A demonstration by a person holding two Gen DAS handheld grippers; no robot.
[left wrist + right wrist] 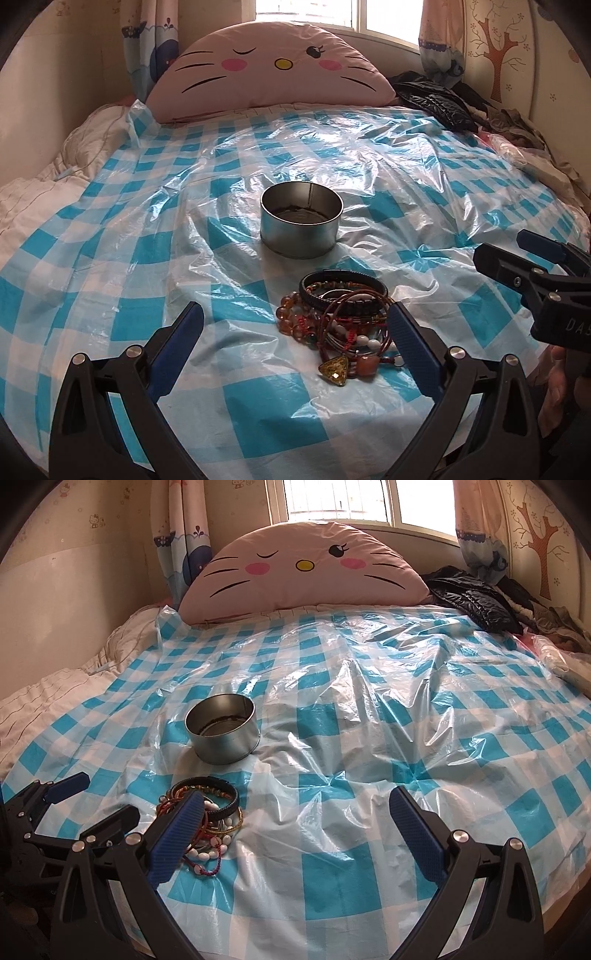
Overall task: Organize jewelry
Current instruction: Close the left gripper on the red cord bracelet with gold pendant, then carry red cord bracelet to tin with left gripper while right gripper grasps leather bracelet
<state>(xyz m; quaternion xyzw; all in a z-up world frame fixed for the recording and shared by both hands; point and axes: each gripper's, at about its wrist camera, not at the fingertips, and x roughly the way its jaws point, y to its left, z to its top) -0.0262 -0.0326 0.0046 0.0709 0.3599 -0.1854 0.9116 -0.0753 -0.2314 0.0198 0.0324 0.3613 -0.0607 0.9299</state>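
Note:
A pile of bracelets and beaded jewelry (340,325) lies on the blue-and-white checkered plastic sheet (147,206) covering the bed. A round open metal tin (301,219) stands just beyond the pile. My left gripper (295,332) is open and empty; the pile lies by its right finger. In the right wrist view the pile (210,819) sits by my left finger, partly hidden behind it, and the tin (223,733) is farther back. My right gripper (295,823) is open and empty over bare sheet. It also shows in the left wrist view (498,251).
A pink cat-face cushion (266,70) leans at the head of the bed under a window. Dark clothes (436,99) are heaped at the back right. A white quilt (37,192) lies at the left edge. The left gripper shows at lower left in the right wrist view (85,794).

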